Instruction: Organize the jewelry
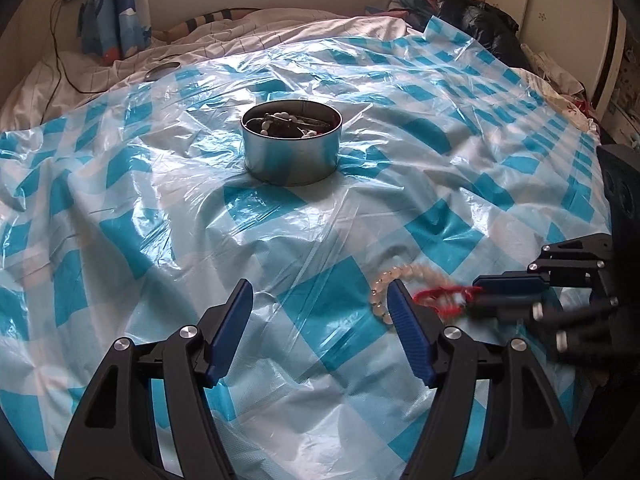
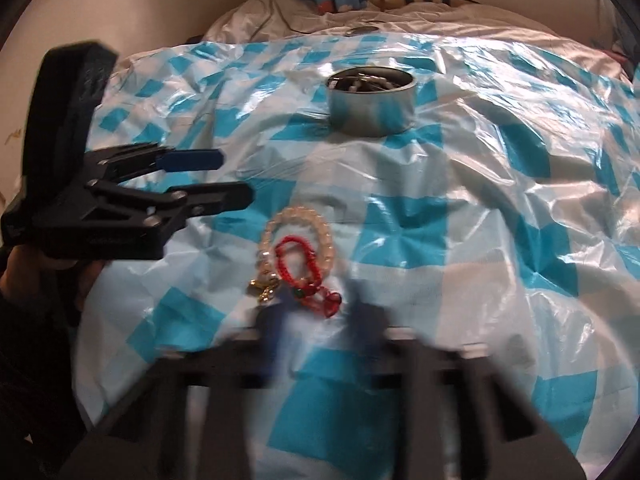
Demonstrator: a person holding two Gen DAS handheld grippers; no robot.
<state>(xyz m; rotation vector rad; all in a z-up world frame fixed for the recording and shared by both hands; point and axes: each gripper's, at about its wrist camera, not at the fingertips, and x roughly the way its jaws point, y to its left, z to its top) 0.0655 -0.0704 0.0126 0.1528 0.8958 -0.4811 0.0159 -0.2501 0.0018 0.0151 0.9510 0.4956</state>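
Two bracelets lie together on the blue-and-white checked plastic sheet (image 1: 304,216), well on the near side of the round metal tin (image 1: 291,145) that sits on the sheet's middle: a pale beaded bracelet (image 2: 296,240) and, inside its loop, a red cord bracelet (image 2: 298,262). Only the right wrist view shows both rings whole, along with a small gold charm (image 2: 262,288) at the beaded one's near edge and red and green beads trailing from the cord toward the camera; the left wrist view hides part of the pair behind a blue finger pad. That same left view looks down into the tin, where white beads and dark pieces fill it, while the right view catches only its rim and some pale contents. The left gripper (image 1: 318,304) hovers with its jaws spread wide and nothing between them, to the left of the bracelets. The right gripper (image 2: 320,320) is smeared by blur in its own camera; seen from the left view, its jaws stand close together at the red cord, though whether they pinch it I cannot tell.
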